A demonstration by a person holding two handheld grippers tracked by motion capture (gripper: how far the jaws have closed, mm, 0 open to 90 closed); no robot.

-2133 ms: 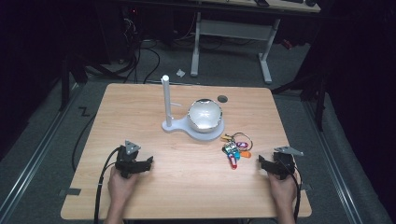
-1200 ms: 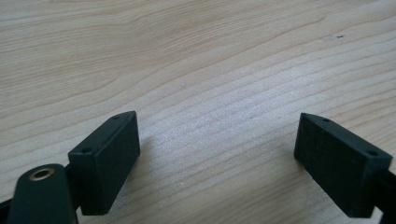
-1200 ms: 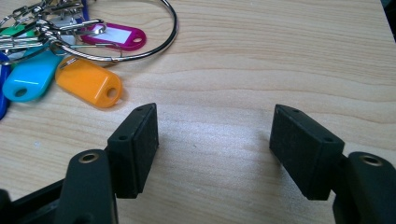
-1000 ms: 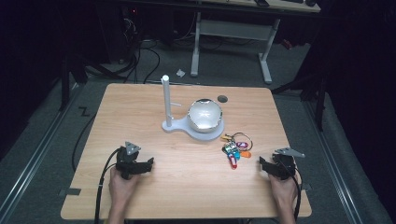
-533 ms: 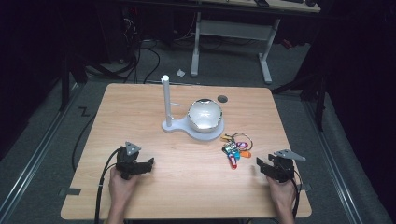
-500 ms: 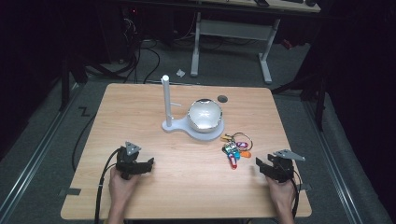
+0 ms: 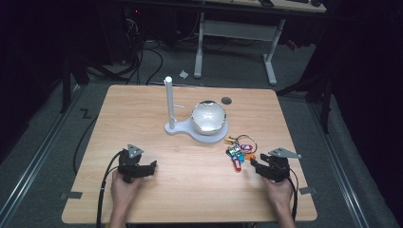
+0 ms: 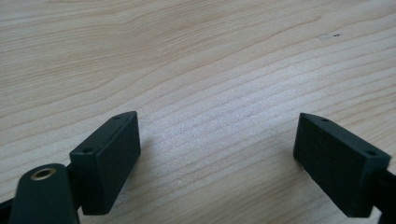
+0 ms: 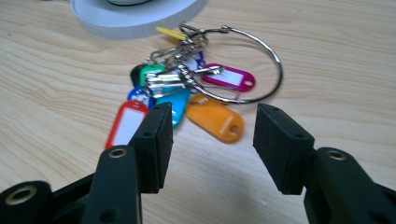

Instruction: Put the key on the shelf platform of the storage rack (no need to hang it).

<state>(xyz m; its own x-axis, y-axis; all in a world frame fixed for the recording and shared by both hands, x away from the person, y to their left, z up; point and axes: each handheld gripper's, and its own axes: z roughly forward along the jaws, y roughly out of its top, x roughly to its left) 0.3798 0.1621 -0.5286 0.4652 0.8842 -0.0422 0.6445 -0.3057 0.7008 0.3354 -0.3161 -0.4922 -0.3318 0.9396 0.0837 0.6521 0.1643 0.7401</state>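
Observation:
A bunch of keys with coloured tags (image 7: pixel 239 151) (image 9: pixel 187 93) lies on the wooden table (image 7: pixel 190 190), strung on a wire ring (image 9: pixel 261 51). My right gripper (image 7: pixel 254 166) (image 9: pixel 210 140) hovers just right of the bunch, pointing at it. Its jaws have just been closing and stand partly open, with nothing between them; the orange tag (image 9: pixel 215 119) lies just beyond the tips. My left gripper (image 7: pixel 151 167) (image 8: pixel 217 154) rests at the front left of the table, wide open over bare wood.
A white stand with a tall post (image 7: pixel 168 102) and a shiny dome (image 7: pixel 208 115) on its round base sits behind the keys. A small dark hole (image 7: pixel 226 100) marks the tabletop further back. A desk frame (image 7: pixel 237 33) stands beyond the table.
My right gripper has moved left toward the key bunch and its jaws have narrowed. The left gripper has stayed where it was.

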